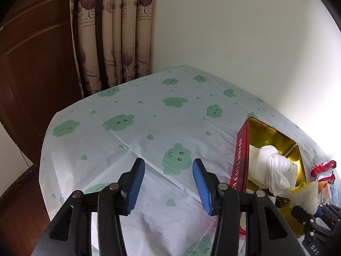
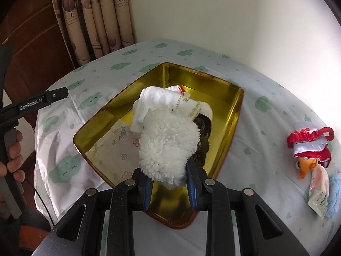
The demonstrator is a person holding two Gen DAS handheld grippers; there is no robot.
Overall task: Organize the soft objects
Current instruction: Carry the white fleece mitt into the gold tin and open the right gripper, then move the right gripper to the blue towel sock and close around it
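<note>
My right gripper [image 2: 169,181] is shut on a fluffy white and yellow cloth [image 2: 168,147] and holds it over the gold tin [image 2: 236,106]. In the tin lie a folded white towel [image 2: 162,102], a tissue packet [image 2: 115,147] and a dark item [image 2: 202,134], partly hidden. My left gripper [image 1: 168,185] is open and empty above the tablecloth, left of the tin's red wall [image 1: 240,155]. The towel [image 1: 268,166] and held cloth [image 1: 307,196] show in the left wrist view.
A red and white doll with an orange face [image 2: 309,147], a sachet [image 2: 319,192] and a pale blue cloth [image 2: 334,196] lie right of the tin. The table [image 1: 127,145] has a cloud-print cover. A curtain [image 1: 115,32] and wooden door [image 1: 32,64] stand behind.
</note>
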